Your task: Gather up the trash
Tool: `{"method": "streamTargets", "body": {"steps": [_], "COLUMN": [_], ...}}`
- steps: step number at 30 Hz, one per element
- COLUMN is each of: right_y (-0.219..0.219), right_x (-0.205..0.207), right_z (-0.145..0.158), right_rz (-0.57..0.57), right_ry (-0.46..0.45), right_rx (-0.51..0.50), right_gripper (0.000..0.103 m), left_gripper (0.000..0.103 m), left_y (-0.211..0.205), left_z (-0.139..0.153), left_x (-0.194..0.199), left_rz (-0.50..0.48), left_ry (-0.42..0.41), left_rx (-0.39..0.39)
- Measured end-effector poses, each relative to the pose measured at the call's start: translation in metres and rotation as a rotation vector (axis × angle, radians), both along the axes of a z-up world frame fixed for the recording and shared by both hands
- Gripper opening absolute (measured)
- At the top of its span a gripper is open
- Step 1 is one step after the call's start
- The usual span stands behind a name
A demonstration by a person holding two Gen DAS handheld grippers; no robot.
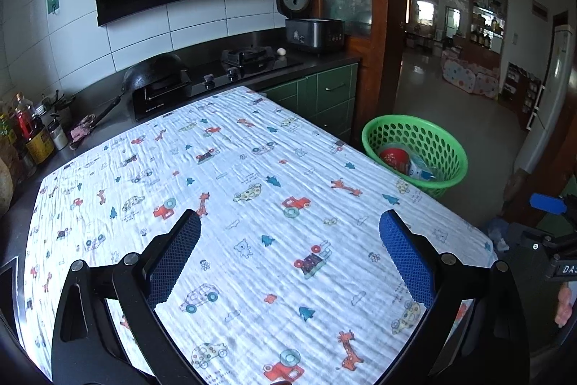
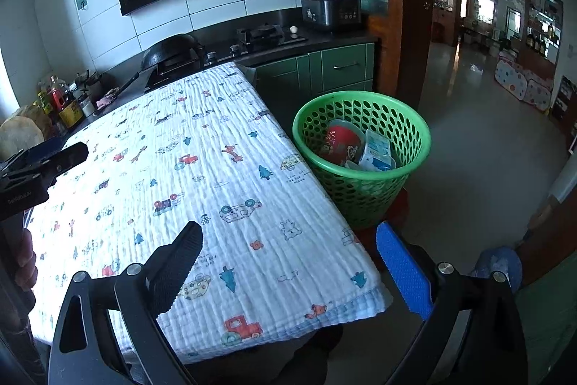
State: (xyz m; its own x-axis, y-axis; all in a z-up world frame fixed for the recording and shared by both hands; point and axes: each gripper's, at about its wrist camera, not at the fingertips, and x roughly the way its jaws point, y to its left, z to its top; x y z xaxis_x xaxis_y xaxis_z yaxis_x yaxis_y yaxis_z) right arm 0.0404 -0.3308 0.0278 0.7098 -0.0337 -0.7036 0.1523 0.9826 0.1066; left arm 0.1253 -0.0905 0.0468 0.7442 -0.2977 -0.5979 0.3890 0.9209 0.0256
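Each hand-held gripper, left (image 1: 290, 233) and right (image 2: 288, 251), hangs apart and empty over the table (image 1: 252, 168); trash (image 2: 355, 147) sits in the green basket (image 2: 360, 190) ahead-right, seemingly all collected.

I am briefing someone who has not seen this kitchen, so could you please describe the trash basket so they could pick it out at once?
Find the table under the white cartoon-print cloth. Just off its far right side, before the green cabinets, stands the green basket. It is the only round, hole-patterned plastic thing there, and it already holds a red container and a blue-and-white carton.
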Motion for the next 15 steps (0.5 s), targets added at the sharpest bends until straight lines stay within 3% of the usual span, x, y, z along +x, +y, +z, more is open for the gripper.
{"method": "streamTargets", "body": {"steps": [15], "right_y": [0.009], "right_x": [-0.022], "right_z": [0.005], "right_rz": [-0.032], "right_ry": [-0.037], "right_rx": [-0.070], "right_gripper": [0.094], "left_gripper": [0.098], "left_y": [0.004], "left_z": [-0.009], "left_x": [-0.025], "left_rz": [0.024], "left_ry": [-0.026], "left_rx": [0.025]}}
